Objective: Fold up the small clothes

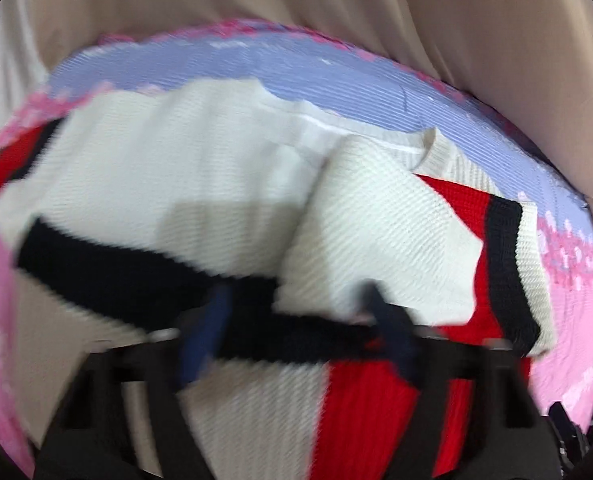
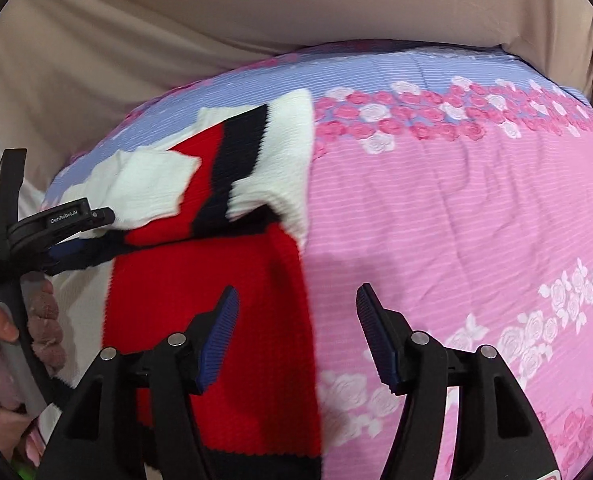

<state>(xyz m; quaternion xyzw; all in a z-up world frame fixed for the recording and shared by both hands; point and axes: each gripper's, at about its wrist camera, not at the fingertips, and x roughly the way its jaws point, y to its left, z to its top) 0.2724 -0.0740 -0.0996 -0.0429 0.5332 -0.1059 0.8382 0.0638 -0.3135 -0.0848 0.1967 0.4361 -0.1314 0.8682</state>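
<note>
A small knit sweater [image 1: 200, 184], white with red panels and black stripes, lies partly folded on a pink and lilac floral bedsheet [image 1: 336, 80]. In the left wrist view my left gripper [image 1: 296, 320] has its fingers wide apart over the sweater's black stripe; the view is blurred. In the right wrist view the sweater [image 2: 216, 280] lies left of centre, and my right gripper [image 2: 296, 332] is open and empty above its red right edge. The left gripper [image 2: 80, 236] also shows there at the left, its tips at a fold of the sweater.
The bedsheet [image 2: 456, 220] spreads to the right of the sweater, with rose bands. Beige cloth [image 2: 256, 12] hangs behind the bed. The person's hand [image 2: 0, 320] holds the left gripper's handle at the far left.
</note>
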